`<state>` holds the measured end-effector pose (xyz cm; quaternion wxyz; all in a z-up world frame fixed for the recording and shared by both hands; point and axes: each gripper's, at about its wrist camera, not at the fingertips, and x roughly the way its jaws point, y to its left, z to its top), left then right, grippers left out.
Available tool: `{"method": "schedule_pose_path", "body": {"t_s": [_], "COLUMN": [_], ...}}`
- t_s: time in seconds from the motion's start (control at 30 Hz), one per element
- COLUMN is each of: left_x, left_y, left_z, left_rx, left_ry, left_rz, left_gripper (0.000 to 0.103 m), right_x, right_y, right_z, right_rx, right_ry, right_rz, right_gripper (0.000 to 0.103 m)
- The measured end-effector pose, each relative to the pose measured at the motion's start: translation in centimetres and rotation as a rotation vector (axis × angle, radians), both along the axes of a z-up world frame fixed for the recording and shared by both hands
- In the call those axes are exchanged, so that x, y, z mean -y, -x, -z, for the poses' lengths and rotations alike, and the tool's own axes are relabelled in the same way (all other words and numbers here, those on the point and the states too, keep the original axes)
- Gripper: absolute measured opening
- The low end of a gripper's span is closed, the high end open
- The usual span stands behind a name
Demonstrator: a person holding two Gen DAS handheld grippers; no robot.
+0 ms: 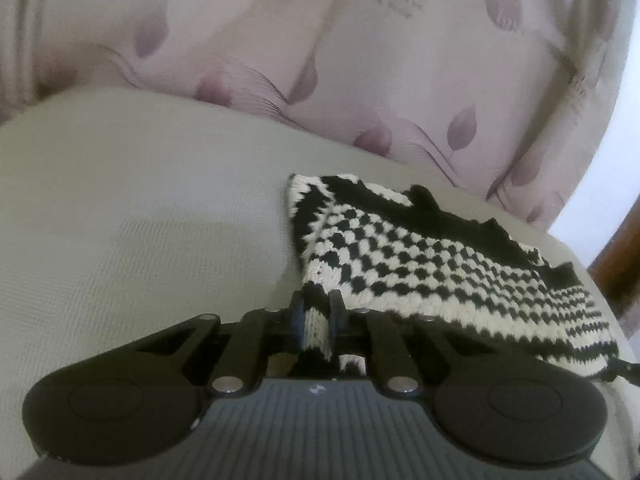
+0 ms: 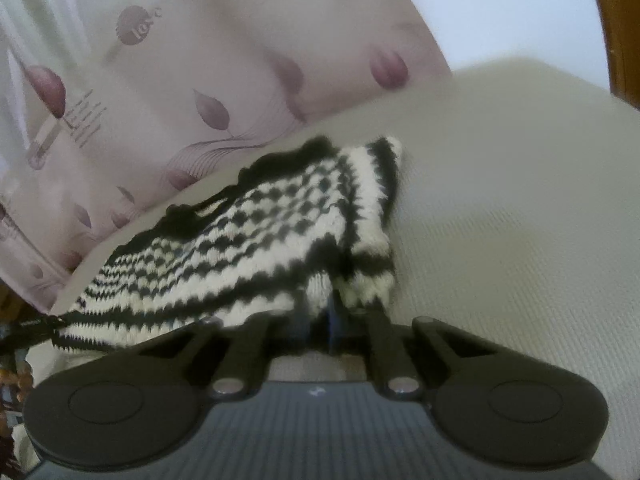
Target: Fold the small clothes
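Observation:
A small black-and-cream checked knit garment (image 1: 420, 264) lies on a pale beige padded surface (image 1: 140, 220). In the left wrist view my left gripper (image 1: 318, 308) is shut on the garment's near left corner, with cream knit pinched between its black fingers. In the right wrist view the same garment (image 2: 224, 248) spreads to the left, and my right gripper (image 2: 320, 304) is shut on its near right corner, the knit bunched up around the fingers. The right fingertips are largely hidden by the fabric.
A pink curtain with purple leaf print (image 1: 360, 60) hangs just behind the beige surface (image 2: 520, 220). A brown wooden frame (image 2: 624, 20) and a bright white wall stand at the right. Some dark clutter shows at the far left edge (image 2: 16, 360).

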<state>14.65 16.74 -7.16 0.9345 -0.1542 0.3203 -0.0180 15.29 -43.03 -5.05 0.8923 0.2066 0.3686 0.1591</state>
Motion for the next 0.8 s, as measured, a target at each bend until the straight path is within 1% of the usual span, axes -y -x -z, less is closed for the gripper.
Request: {"method": "schedule_pose_path", "body": {"t_s": [0.07, 0.1, 0.17, 0.2, 0.23, 0.27, 0.3, 0.33, 0.37, 0.4, 0.43, 0.47, 0.5, 0.53, 0.63, 0.7, 0.73, 0.77, 0.8], "left_x": [-0.5, -0.7, -0.7, -0.6, -0.3, 0.0, 0.2, 0.2, 0.5, 1.0, 1.5, 1.9, 2.3, 2.7, 3.5, 3.9, 4.0, 4.0, 4.0], "left_y": [1.5, 1.9, 1.6, 1.3, 1.2, 1.1, 1.2, 1.3, 1.4, 1.3, 0.9, 0.2, -0.9, -2.1, -5.3, -7.5, -8.4, -9.0, -9.5], "left_z": [0.4, 0.7, 0.8, 0.6, 0.2, -0.3, -1.0, -1.6, -2.4, -3.1, -3.6, -3.8, -3.9, -3.8, -2.9, -1.7, -1.1, -0.5, 0.0], "left_rx": [-0.01, -0.001, 0.017, 0.023, 0.033, 0.037, 0.053, 0.082, 0.12, 0.151, 0.165, 0.159, 0.136, 0.12, 0.077, 0.026, -0.002, -0.029, -0.051], "left_ry": [0.011, 0.018, 0.005, 0.006, -0.004, -0.018, -0.022, -0.026, -0.05, -0.092, -0.123, -0.131, -0.126, -0.116, -0.129, -0.111, -0.11, -0.104, -0.099], "left_rz": [-0.016, -0.02, -0.01, 0.001, 0.0, -0.007, -0.003, -0.001, -0.008, -0.013, 0.003, 0.028, 0.053, 0.066, 0.077, 0.094, 0.094, 0.089, 0.077], "left_gripper": [0.015, 0.015, 0.016, 0.016, 0.022, 0.045, 0.058, 0.081, 0.093, 0.097, 0.1, 0.1, 0.1, 0.1, 0.098, 0.096, 0.086, 0.063, 0.049], "right_x": [1.1, 1.7, 2.5, 2.4, 2.2, 2.2, 2.3, 2.5, 2.8, 3.0, 3.2, 3.2, 2.9, 2.5, 0.9, -0.5, -1.1, -1.5, -1.9], "right_y": [1.2, 1.5, 1.3, 1.0, 0.7, 0.4, 0.2, 0.3, 0.5, 0.7, 1.0, 1.2, 0.9, 0.4, -2.7, -5.3, -6.9, -8.1, -9.2], "right_z": [0.3, 0.7, 1.1, 0.9, 0.8, 0.8, 0.8, 0.7, 0.5, 0.0, -0.5, -1.4, -2.4, -3.0, -4.1, -3.9, -3.4, -2.9, -2.2], "right_rx": [-0.012, -0.024, -0.024, -0.016, -0.017, -0.027, -0.041, -0.043, -0.033, -0.008, 0.023, 0.065, 0.101, 0.117, 0.132, 0.125, 0.105, 0.085, 0.064], "right_ry": [-0.009, -0.026, -0.068, -0.073, -0.078, -0.093, -0.102, -0.107, -0.109, -0.107, -0.098, -0.078, -0.052, -0.033, 0.001, 0.047, 0.061, 0.055, 0.052], "right_rz": [-0.012, -0.009, -0.013, -0.014, -0.01, -0.006, 0.007, 0.026, 0.045, 0.068, 0.087, 0.103, 0.098, 0.081, 0.04, 0.022, 0.019, 0.005, -0.005], "right_gripper": [0.008, 0.008, 0.008, 0.009, 0.011, 0.011, 0.013, 0.016, 0.019, 0.02, 0.02, 0.02, 0.02, 0.021, 0.022, 0.024, 0.025, 0.025, 0.025]}}
